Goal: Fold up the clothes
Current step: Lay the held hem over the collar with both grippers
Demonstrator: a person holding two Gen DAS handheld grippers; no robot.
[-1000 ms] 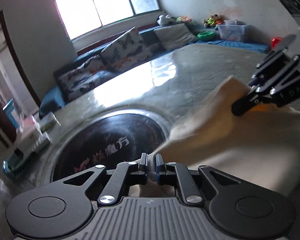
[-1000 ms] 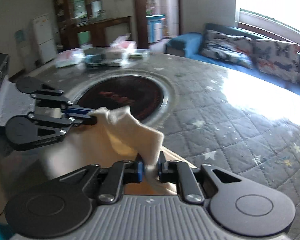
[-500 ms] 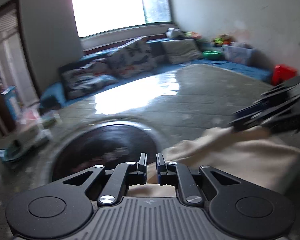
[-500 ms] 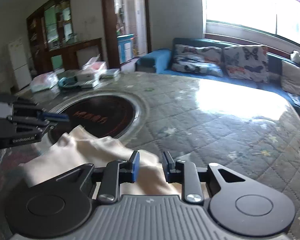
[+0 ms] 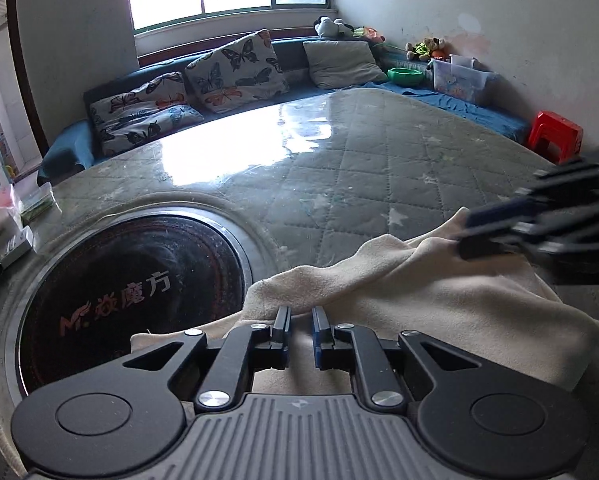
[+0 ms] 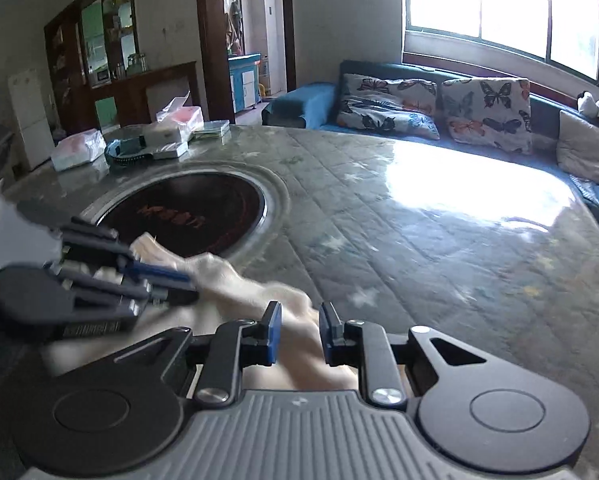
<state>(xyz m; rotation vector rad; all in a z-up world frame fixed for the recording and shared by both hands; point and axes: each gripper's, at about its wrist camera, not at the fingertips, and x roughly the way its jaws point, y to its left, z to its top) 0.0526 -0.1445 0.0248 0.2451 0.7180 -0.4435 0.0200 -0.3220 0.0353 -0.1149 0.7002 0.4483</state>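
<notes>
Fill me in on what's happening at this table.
A person is folding a cream garment on the quilted table with two handheld grippers. The left gripper is nearly shut with an edge of cloth between its fingers. The right gripper has just been closing, its jaws a little apart around a bunch of fabric. The garment lies crumpled beside the round dark cooktop; no neat fold shows.

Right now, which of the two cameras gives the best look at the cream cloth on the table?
The left wrist view: the cream cloth lies sharp across the table, its folded edge plain. In the right wrist view the cloth is blurred and mostly hidden behind the two grippers.
</notes>
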